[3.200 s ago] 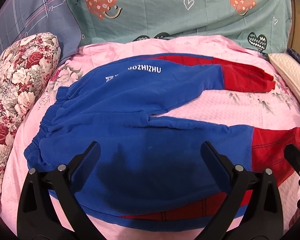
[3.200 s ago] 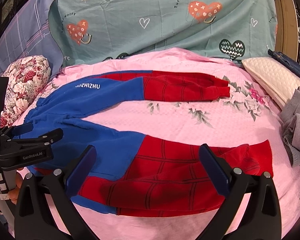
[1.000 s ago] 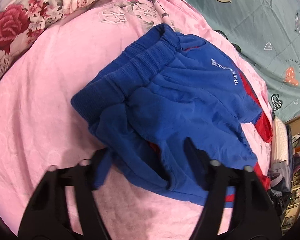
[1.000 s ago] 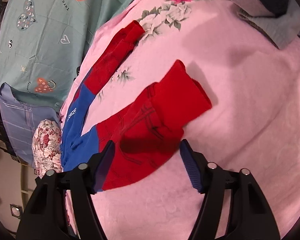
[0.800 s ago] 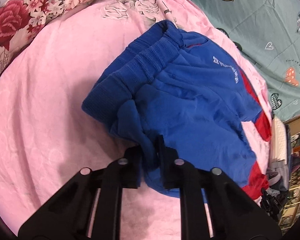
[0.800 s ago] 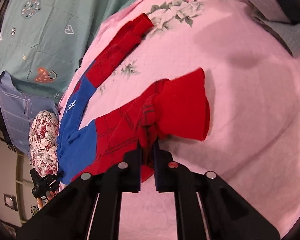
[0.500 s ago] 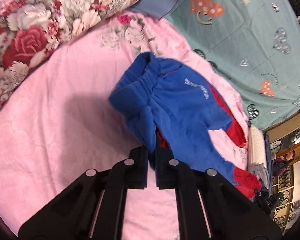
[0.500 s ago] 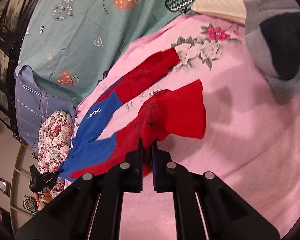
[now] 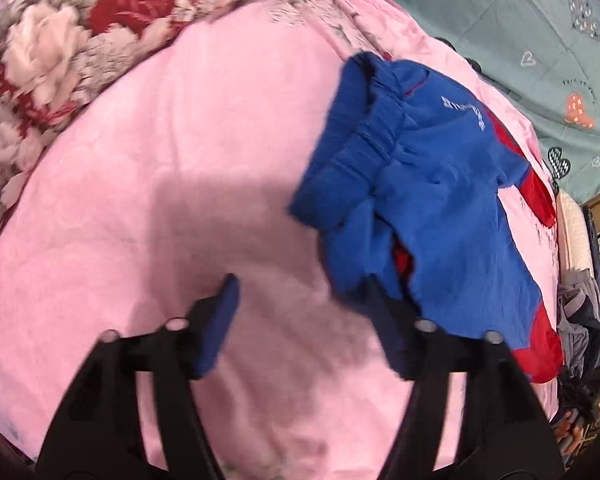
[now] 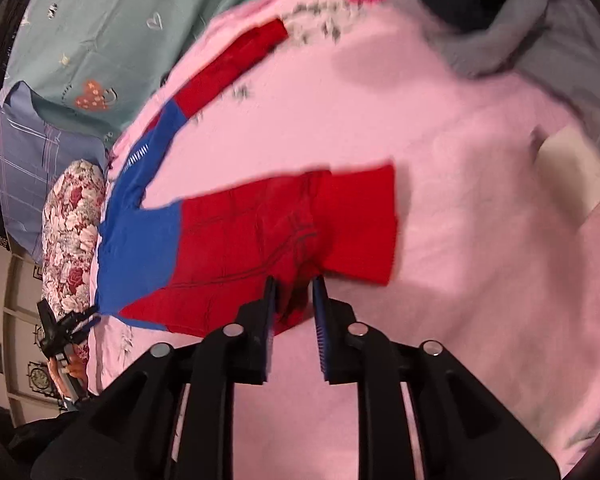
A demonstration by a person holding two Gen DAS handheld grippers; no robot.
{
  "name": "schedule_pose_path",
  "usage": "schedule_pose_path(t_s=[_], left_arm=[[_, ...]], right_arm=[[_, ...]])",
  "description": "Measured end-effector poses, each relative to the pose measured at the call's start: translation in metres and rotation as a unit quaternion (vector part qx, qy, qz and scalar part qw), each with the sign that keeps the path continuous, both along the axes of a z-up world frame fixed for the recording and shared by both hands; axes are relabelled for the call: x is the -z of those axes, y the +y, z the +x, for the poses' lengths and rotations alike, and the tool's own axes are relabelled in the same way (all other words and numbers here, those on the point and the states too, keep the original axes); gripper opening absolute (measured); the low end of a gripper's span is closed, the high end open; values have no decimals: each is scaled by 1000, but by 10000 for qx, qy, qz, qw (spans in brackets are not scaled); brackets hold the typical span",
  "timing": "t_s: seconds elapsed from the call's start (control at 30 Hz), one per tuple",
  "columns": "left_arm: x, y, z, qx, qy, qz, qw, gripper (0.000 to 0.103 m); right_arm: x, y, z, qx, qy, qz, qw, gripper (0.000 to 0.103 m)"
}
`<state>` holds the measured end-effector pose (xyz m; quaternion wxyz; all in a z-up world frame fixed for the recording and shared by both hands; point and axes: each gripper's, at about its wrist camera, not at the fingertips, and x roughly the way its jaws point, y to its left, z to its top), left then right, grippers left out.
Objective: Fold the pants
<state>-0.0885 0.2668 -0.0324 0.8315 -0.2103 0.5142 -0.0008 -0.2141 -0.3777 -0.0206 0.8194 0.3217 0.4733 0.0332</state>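
Right wrist: right gripper (image 10: 293,302) pinching pants (image 10: 284,224) red hem edge

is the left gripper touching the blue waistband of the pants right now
Cannot tell. In the left wrist view the left gripper is open with pink bedspread between its fingers, but blur hides whether its right finger meets the pants.

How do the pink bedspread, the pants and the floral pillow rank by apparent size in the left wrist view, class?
1. Pink bedspread, largest.
2. and 3. Pants and floral pillow look alike; the pillow is cut off by the frame edge, so unranked.
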Motion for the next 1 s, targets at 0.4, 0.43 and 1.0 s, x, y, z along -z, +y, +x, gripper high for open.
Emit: schedule_pose_path(t_s=[0.4, 0.43, 1.0], left_arm=[[-65, 5, 14, -281, -558, 809, 9948, 81], [-66, -1, 17, -202, -549, 909, 9941, 81], [-53, -70, 112, 527, -429, 1385, 9880, 84]], right_arm=[[-38, -8, 180, 396, -758, 204, 9961, 57], [-27, -6, 198, 467, -679, 236, 9963, 57], [18, -25, 298, 922, -699, 646, 9912, 9]])
